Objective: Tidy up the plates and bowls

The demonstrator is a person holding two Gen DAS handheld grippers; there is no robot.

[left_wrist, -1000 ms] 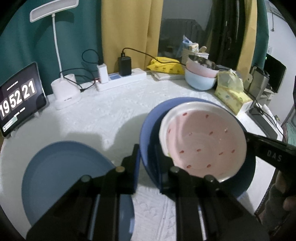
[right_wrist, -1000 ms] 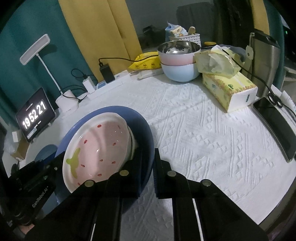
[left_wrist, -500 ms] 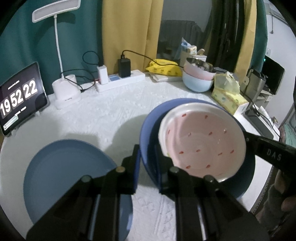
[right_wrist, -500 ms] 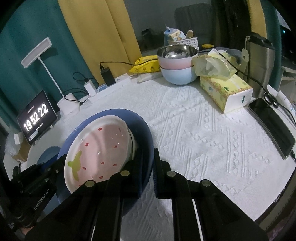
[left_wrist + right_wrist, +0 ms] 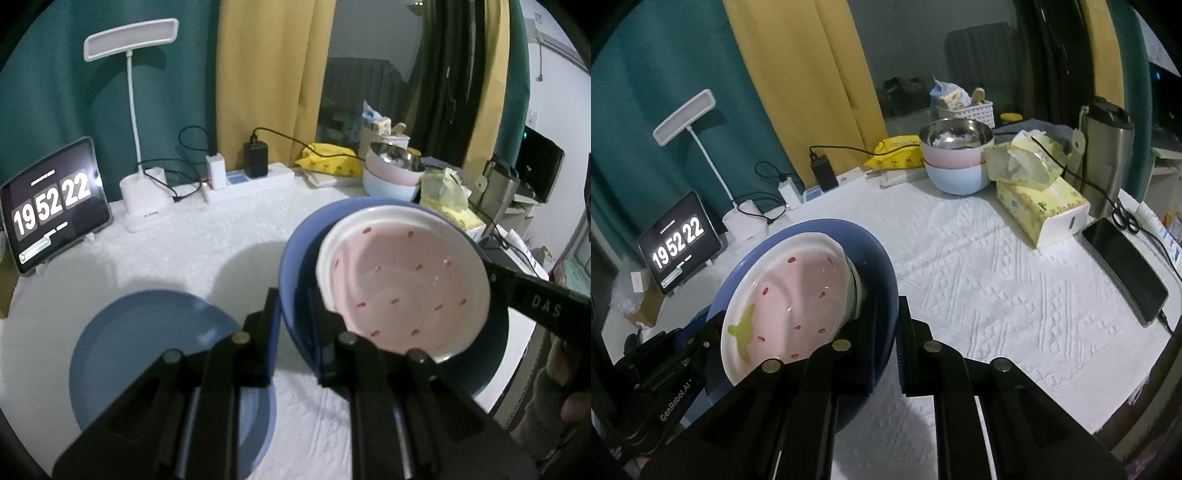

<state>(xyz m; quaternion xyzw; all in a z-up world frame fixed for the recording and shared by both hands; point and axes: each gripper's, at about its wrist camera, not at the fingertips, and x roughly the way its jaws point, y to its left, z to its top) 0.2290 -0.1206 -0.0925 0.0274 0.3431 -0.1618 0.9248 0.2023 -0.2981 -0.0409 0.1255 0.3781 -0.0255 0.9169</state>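
Blue plate [image 5: 295, 258] with pink plate [image 5: 402, 280] inside, held tilted above white tablecloth [image 5: 997, 266]. Left gripper [image 5: 293, 314] and right gripper [image 5: 886, 328] each clamped on opposite blue rims. Second blue plate [image 5: 147, 350] flat below left; stacked bowls [image 5: 955, 160] far back.

Readable text, placed relative to the tablet clock [image 5: 55, 206]:

- Tablet clock screen: "19 52 22", white flip-style digits; smaller lines above and below them illegible.
- Right gripper [image 5: 546, 308], far right of the tablet: "DAS" on its black body.
- Left gripper [image 5: 670, 402], below the tablet: "GenRobot.AI" on its black body.
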